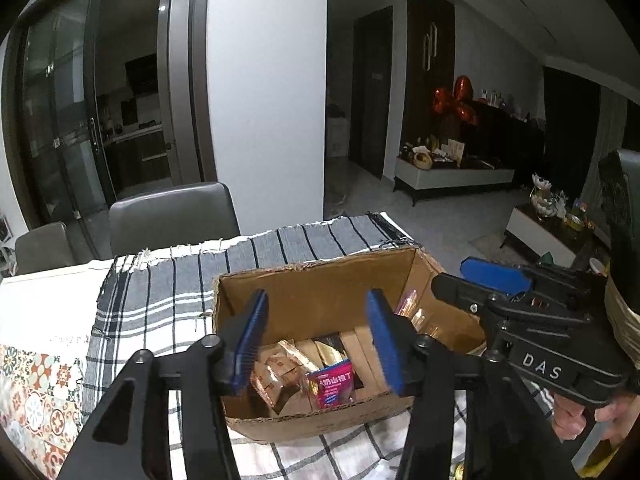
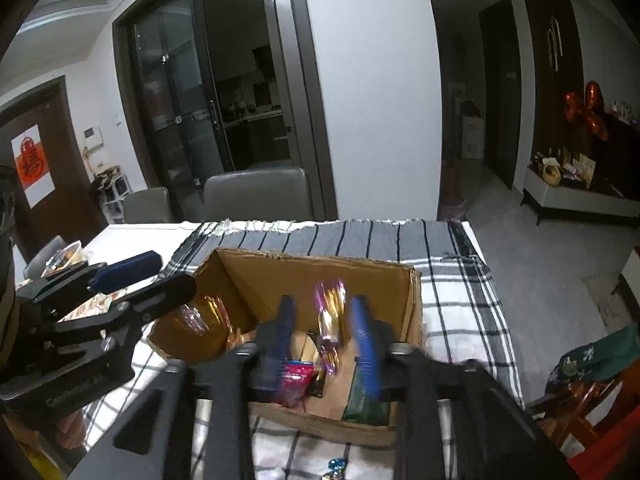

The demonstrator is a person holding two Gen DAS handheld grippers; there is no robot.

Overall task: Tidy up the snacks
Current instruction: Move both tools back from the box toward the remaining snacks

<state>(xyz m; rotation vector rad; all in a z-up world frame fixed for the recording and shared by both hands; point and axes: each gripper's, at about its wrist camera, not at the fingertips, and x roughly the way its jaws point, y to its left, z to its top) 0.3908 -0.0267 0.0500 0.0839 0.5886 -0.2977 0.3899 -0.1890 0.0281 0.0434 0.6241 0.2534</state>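
An open cardboard box [image 1: 320,280] stands on a checked cloth [image 1: 152,304] and holds several snack packets, among them a pink packet [image 1: 332,386] and tan ones [image 1: 280,364]. My left gripper [image 1: 318,340] is open and empty, just above the box's near side. My right gripper [image 2: 326,334] is open over the box [image 2: 320,276]; a purple-and-gold wrapped candy [image 2: 330,328] is blurred between its fingers, apparently loose in the air. Each gripper shows in the other's view: the right one [image 1: 484,284] and the left one [image 2: 140,276].
Two grey chairs [image 1: 172,216] stand behind the table. A patterned mat [image 1: 36,392] lies at the table's left. A small wrapped candy [image 2: 336,466] lies on the cloth in front of the box. A bowl [image 2: 66,256] sits at the far left.
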